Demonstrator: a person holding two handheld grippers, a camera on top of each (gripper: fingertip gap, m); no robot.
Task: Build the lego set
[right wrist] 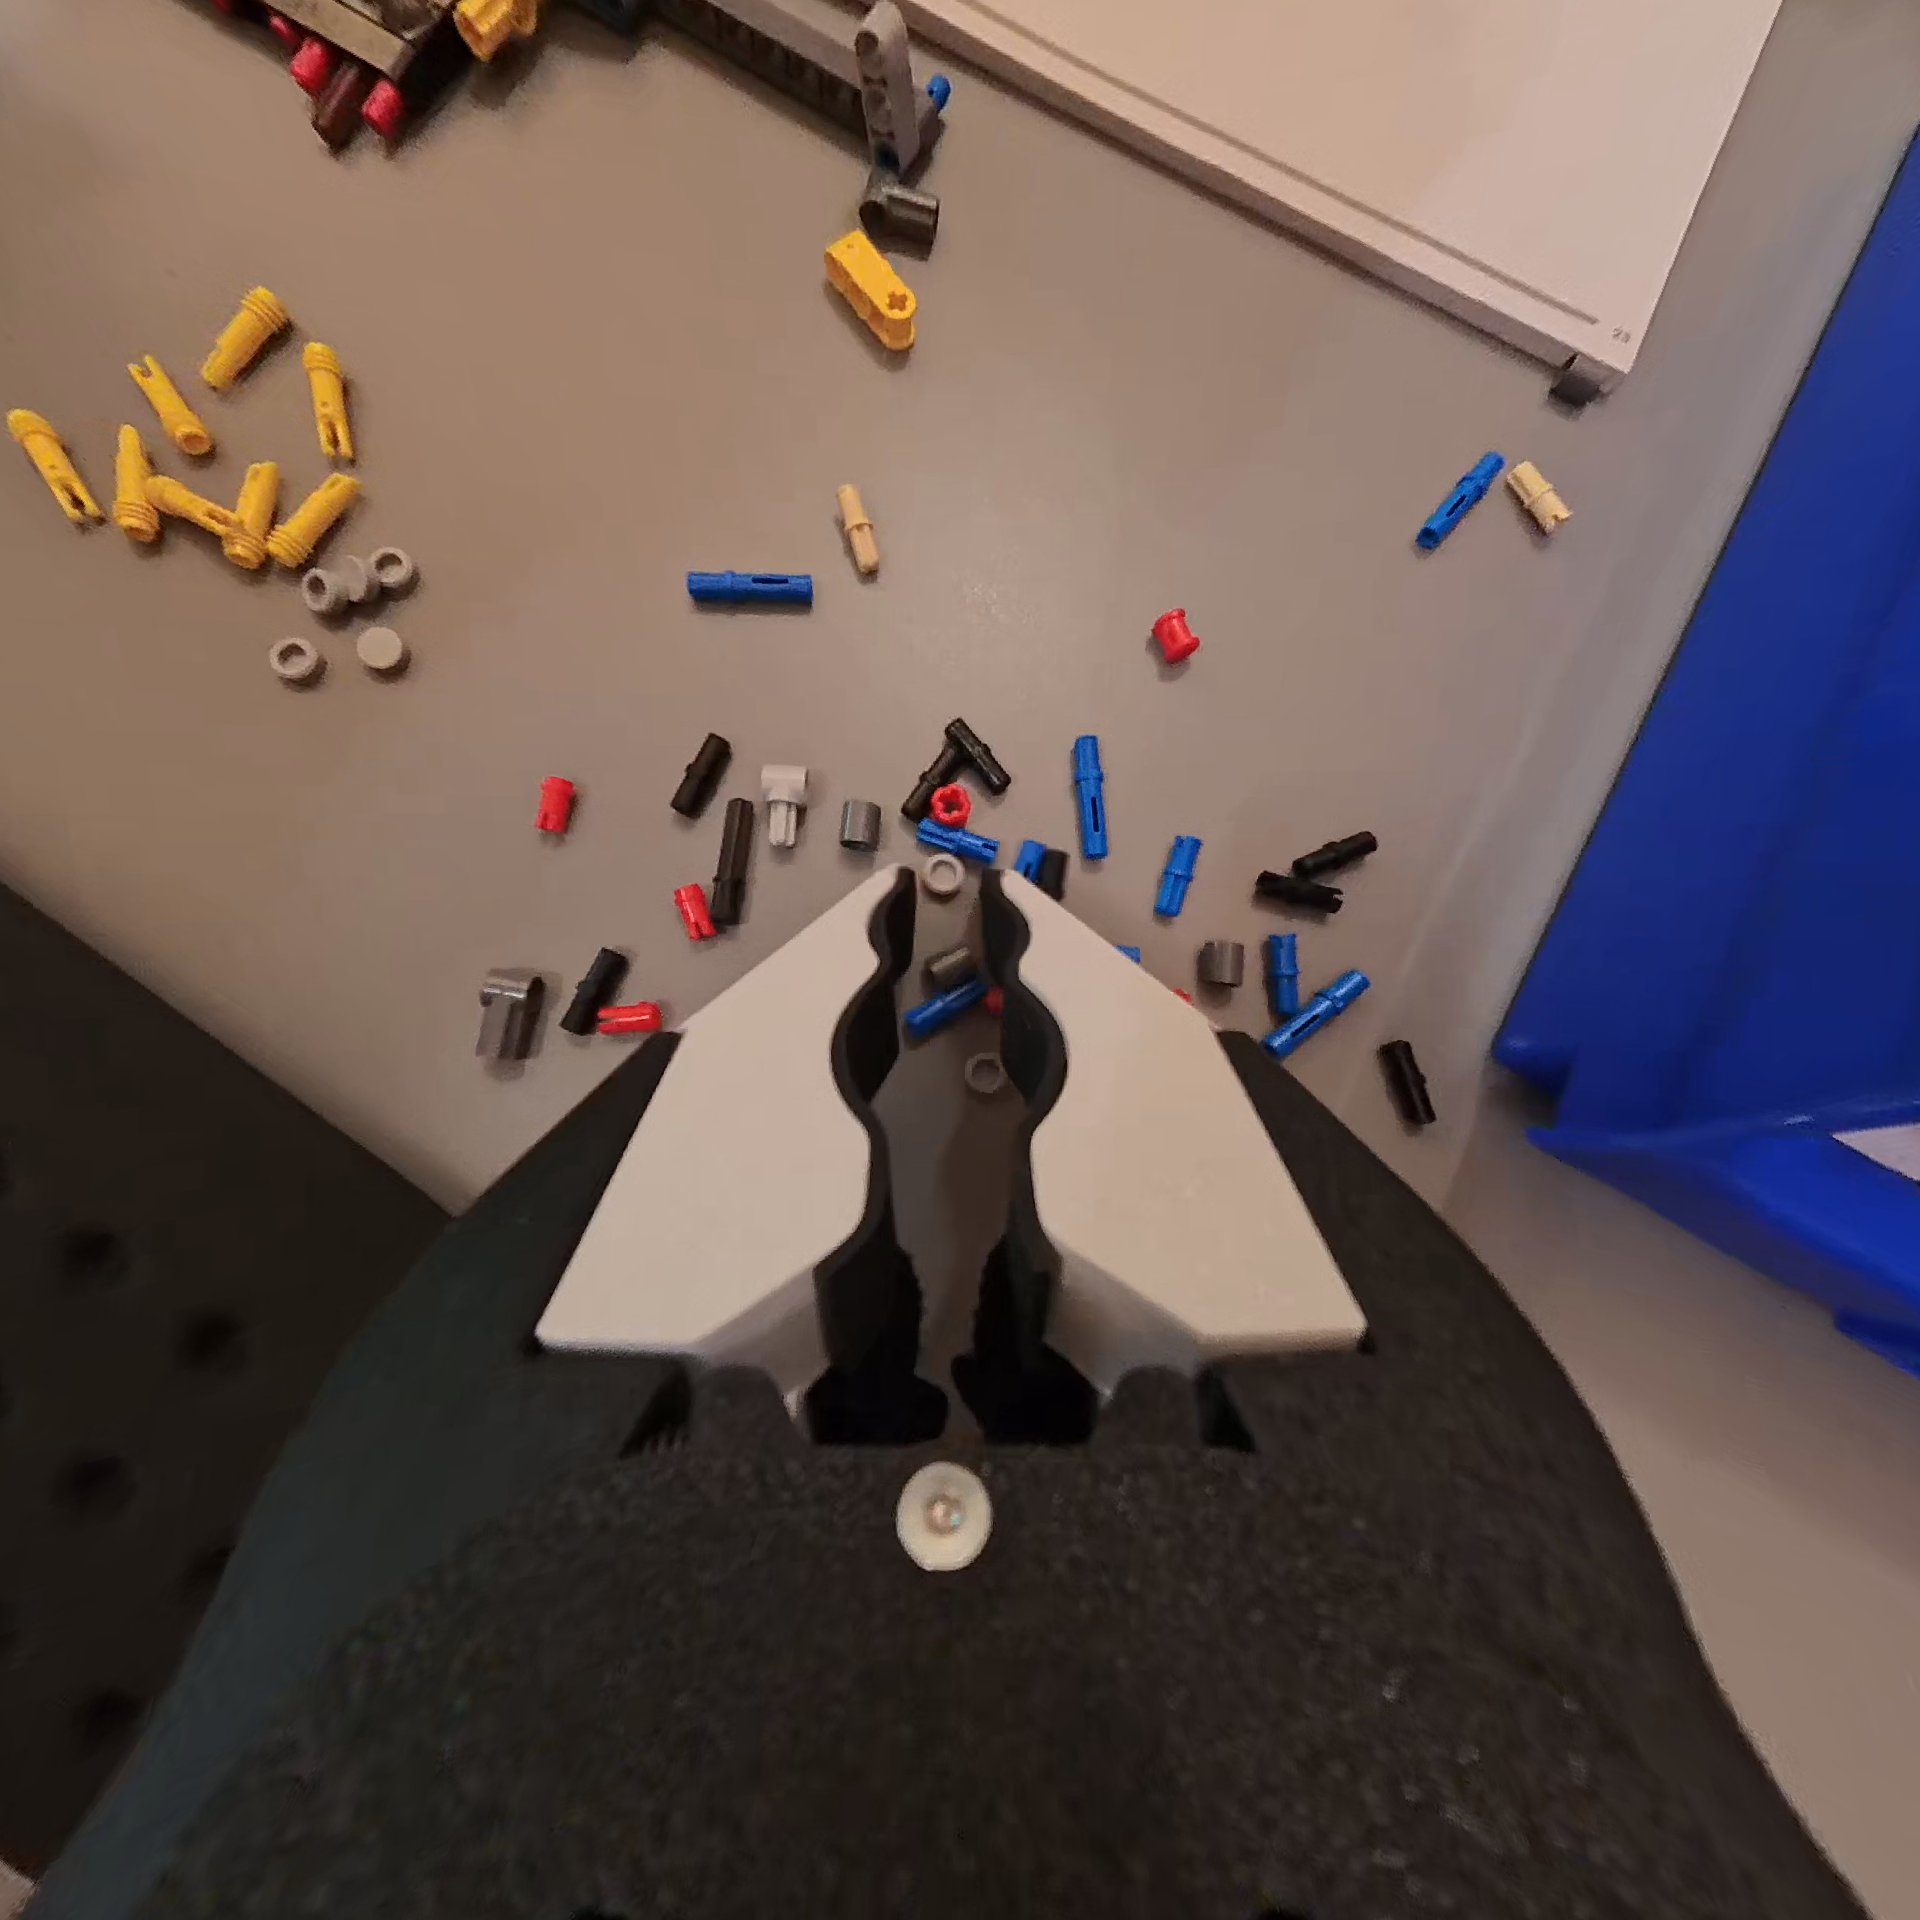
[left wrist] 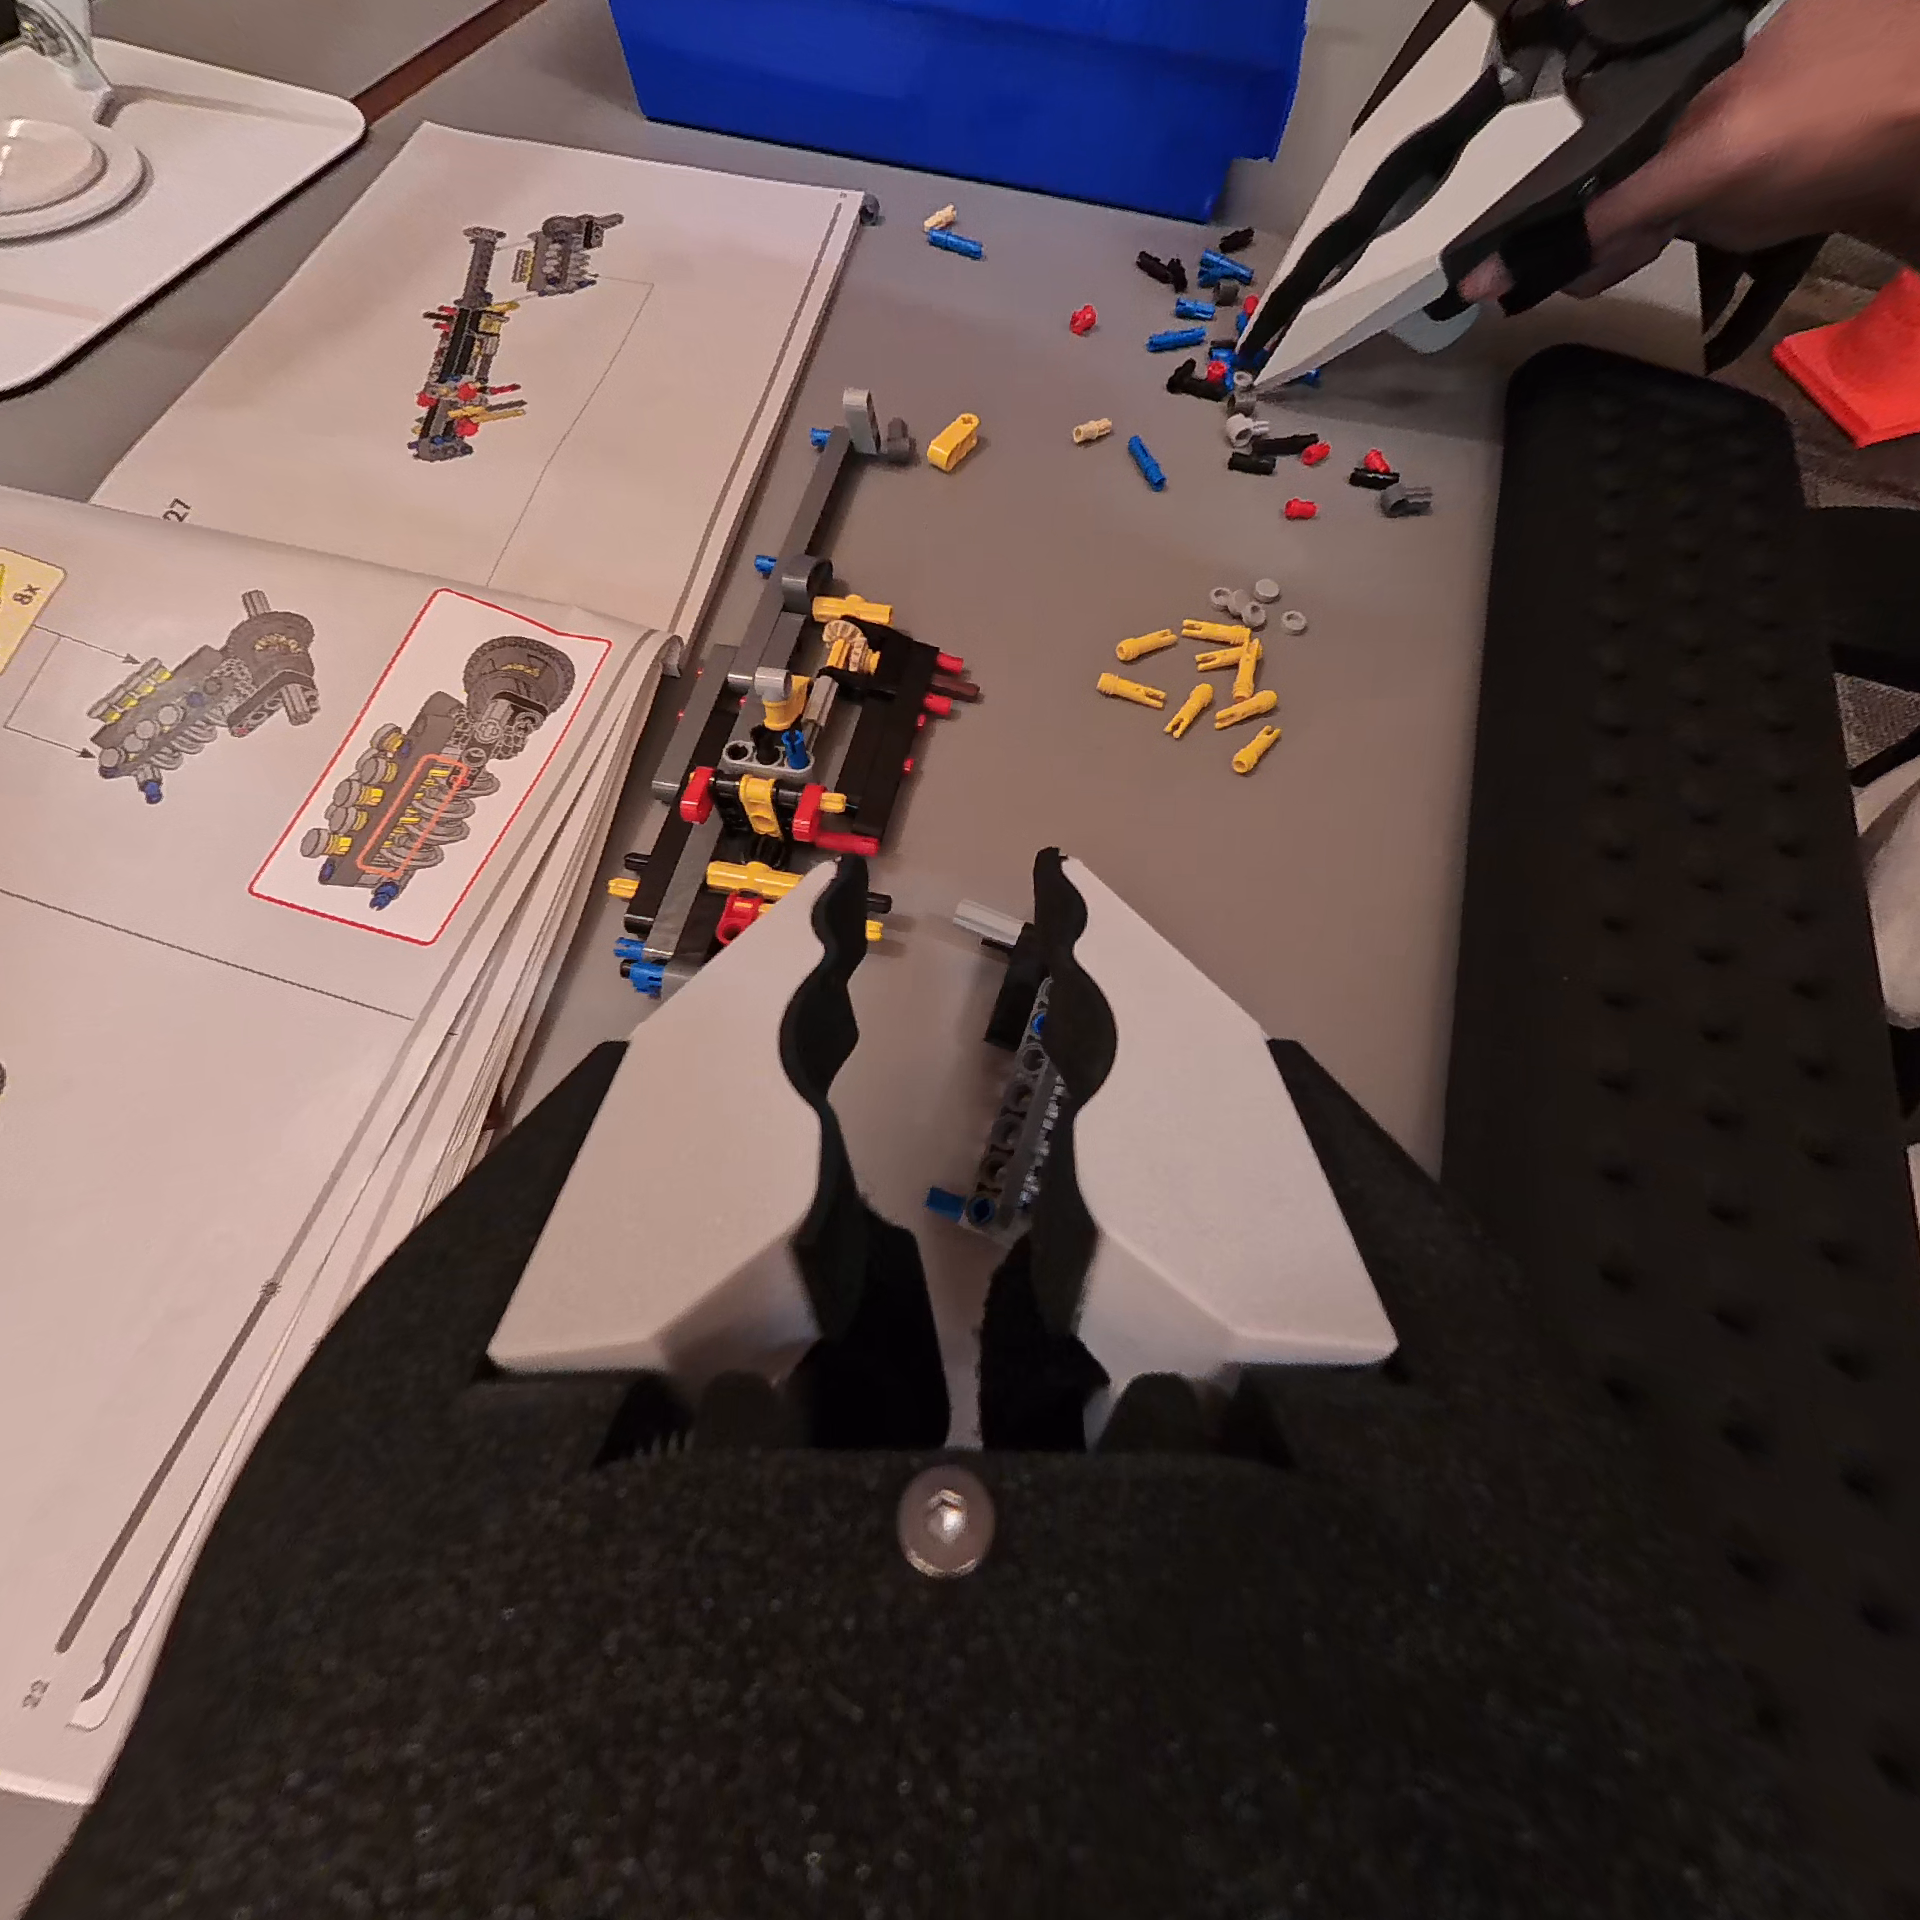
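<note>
Grey tabletop (left wrist: 1091,790) filled both views. At lower centre of the left wrist view, the left gripper (left wrist: 951,883) stood parted and empty, a grey beam (left wrist: 1013,1127) lying between its fingers and the half-built lego model (left wrist: 790,758) just above-left, beside the open instruction book (left wrist: 312,831). At centre of the right wrist view, the right gripper (right wrist: 948,883) hung slightly parted over scattered pins (right wrist: 1091,795), a small grey bush (right wrist: 943,875) at its tips; whether it pinched that, I cannot tell.

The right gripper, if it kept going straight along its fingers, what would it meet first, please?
Probably the small grey ring right at the right gripper fingertips, then the red bush and black pins; depth is unclear.
</note>
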